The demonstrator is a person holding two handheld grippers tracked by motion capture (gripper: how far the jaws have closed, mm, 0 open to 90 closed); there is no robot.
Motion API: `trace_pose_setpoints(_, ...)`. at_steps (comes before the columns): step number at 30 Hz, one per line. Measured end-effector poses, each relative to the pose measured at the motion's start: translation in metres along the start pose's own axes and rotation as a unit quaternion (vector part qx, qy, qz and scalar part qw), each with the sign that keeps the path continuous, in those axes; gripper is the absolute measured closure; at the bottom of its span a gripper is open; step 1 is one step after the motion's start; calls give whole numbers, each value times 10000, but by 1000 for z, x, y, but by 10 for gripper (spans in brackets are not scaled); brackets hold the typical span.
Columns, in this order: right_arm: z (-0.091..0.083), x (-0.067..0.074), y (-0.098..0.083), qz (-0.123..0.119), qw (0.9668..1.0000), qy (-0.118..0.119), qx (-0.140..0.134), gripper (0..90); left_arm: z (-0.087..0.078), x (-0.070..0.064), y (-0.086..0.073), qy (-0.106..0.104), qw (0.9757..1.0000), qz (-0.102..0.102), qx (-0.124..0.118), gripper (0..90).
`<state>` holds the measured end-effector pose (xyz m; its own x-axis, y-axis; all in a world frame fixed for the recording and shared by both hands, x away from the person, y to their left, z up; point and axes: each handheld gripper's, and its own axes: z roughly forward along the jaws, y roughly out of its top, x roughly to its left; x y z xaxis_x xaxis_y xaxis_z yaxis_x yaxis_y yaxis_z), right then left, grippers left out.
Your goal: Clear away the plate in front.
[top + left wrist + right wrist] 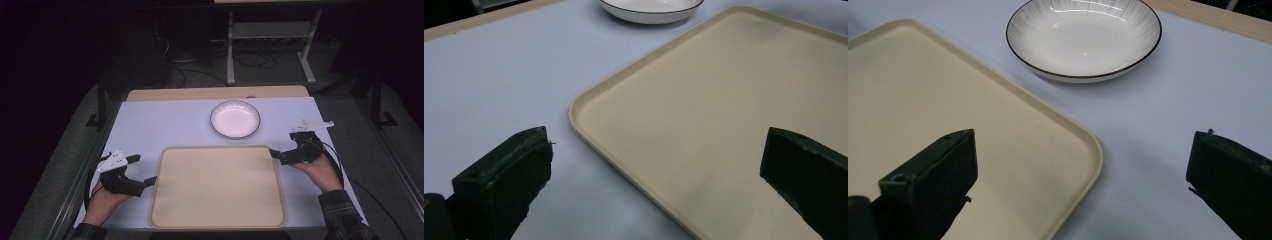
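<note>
The fingers [504, 180] of the left gripper [134, 172] are standing wide apart and holding nothing; in the left gripper view one black jaw is hanging over the bare table [150, 125] and the other over the tray [220, 185], so that the tray's left rim is running between them. The right gripper [285, 147] is likewise spread wide and empty, and in the right gripper view its jaws are straddling the tray's far right corner, one above the beige surface, the other above the table.

The tray, a broad beige rectangle with rounded corners and a low raised rim, is lying flat at the near middle of the table and is carrying nothing. The plate [235, 119], white with a thin dark rim and fine radial ribs, is resting just beyond the tray's far edge, slightly right of centre, near the tray but apart from it.

Step in hand, as a judgement: both grippers are being positioned at opposite sides of the tray, which suggests a two-handed approach to it, with no contact made yet. The next move would call for lowering each gripper until one jaw is passing under the rim and the other over it, then closing both evenly so that the tray is staying level; the low rim is offering little purchase.
</note>
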<state>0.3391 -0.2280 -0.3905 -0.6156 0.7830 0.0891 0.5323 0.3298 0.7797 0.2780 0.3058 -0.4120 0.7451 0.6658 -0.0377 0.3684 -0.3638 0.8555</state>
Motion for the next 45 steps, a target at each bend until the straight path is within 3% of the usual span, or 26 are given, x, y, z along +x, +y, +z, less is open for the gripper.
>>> trace_pose_setpoints(34,37,-12,31,167,9990,252,336,0,0,0,0,-22,10000,-10,-2,0)
trace_pose_setpoints(45,58,-22,47,360,9973,319,550,0,0,0,0,-27,10000,-22,-11,0)
